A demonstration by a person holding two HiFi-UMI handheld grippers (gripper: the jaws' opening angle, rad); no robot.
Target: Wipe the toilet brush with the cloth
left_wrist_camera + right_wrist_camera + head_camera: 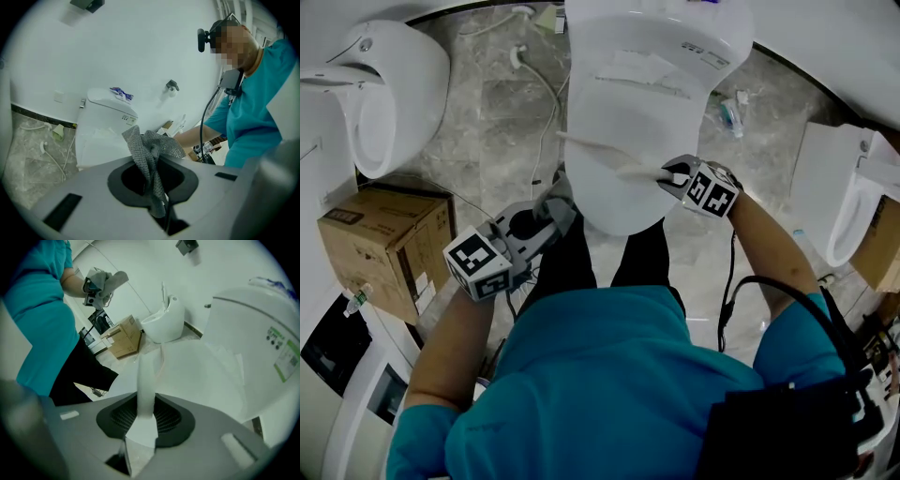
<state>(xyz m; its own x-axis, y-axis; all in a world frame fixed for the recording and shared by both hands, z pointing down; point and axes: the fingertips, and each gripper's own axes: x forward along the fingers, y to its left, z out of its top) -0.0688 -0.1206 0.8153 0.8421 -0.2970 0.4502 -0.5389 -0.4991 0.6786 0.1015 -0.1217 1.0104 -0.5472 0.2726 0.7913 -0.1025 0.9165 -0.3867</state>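
Seen from the head view, the person's left forearm comes up from 7 o'clock, bare below a teal sleeve. It carries the left gripper (pixel 546 220) just off the front edge of the closed toilet (pixel 628 84), at about 9 o'clock from the picture's centre, angled gently downward. The left gripper view shows its jaws pressed together on a grey mesh cloth (pixel 149 154), whose loose folds stand up above the tips. The right forearm reaches in from 4 o'clock, with the wrist tipped more steeply down, so the right gripper (pixel 670 178) sits over the front of the lid at about 1 o'clock. Its jaws are closed most of the way and clamp the end of the white toilet brush (pixel 146 380) handle. From the grip the handle runs toward 10 o'clock across the lid (pixel 639 173). Cloth and brush are apart.
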